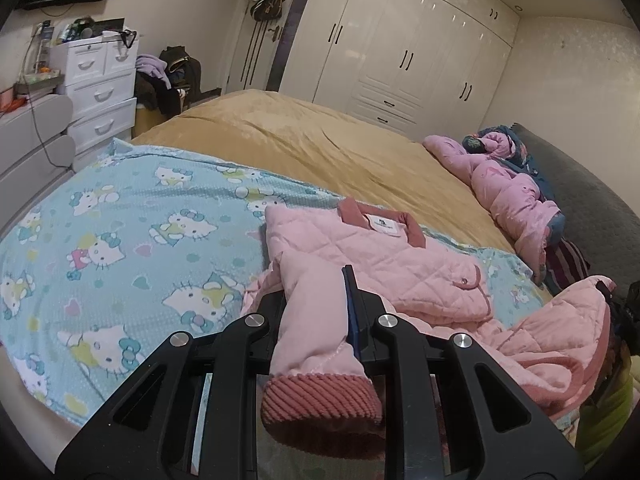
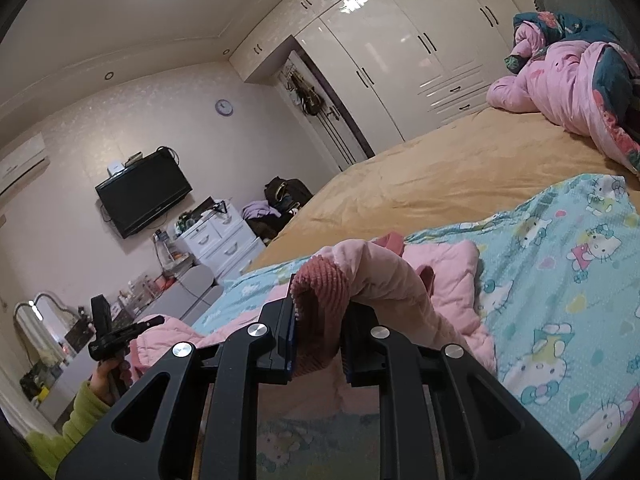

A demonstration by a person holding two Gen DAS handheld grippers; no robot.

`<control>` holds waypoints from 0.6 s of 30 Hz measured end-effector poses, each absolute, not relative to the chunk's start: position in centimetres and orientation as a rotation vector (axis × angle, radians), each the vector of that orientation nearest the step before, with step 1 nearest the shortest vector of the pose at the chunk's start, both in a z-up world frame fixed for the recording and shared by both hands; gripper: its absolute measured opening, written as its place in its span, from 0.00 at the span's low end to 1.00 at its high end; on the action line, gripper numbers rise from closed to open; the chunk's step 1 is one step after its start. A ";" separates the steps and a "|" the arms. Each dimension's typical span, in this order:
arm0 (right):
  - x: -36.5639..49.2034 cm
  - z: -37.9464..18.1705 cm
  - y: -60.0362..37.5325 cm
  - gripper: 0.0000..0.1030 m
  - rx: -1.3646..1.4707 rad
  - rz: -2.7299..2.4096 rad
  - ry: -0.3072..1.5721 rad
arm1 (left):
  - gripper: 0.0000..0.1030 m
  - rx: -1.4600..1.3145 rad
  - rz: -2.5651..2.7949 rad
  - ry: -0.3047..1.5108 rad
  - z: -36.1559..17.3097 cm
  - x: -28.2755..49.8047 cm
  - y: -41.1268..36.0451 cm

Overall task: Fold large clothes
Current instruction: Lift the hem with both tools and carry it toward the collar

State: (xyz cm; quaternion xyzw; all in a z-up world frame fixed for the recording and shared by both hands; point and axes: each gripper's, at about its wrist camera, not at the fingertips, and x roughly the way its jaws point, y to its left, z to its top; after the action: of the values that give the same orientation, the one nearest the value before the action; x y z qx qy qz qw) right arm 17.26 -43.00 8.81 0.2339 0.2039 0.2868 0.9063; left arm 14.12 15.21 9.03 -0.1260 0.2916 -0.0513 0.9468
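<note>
Both tongs grip tight: left tongs [image 1: 320, 312] and right tongs [image 2: 318, 336] each pinch a sleeve cuff. Sleeves are lifted off the jacket [image 1: 384, 256], probably to fold inward.

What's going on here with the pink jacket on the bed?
A person holds a clamp tool in each hand and is folding a pink quilted jacket laid on a cartoon-cat blanket on the bed. The left gripper is shut on one sleeve, and the right gripper is shut on the other sleeve, both near the ribbed cuffs. The jacket's body lies on the blanket; the sleeves are lifted, not yet folded in.
</note>
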 end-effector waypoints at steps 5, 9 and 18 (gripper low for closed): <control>19.2 9.0 -43.3 0.15 0.492 0.568 0.414 | 0.12 -0.246 -0.101 0.588 9.7 15.8 14.9; 20.5 9.1 -43.7 0.15 0.506 0.552 0.412 | 0.12 -0.237 -0.099 0.579 10.2 17.1 14.6; 24.0 9.9 -44.1 0.15 0.519 0.520 0.384 | 0.13 -0.229 -0.083 0.559 11.6 19.6 14.3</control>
State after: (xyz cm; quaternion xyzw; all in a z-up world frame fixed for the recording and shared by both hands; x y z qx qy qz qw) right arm 23.97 -44.12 9.93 0.2522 0.1865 0.2525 0.9153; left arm 19.56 14.33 11.59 -0.1127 0.2750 -0.0408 0.9539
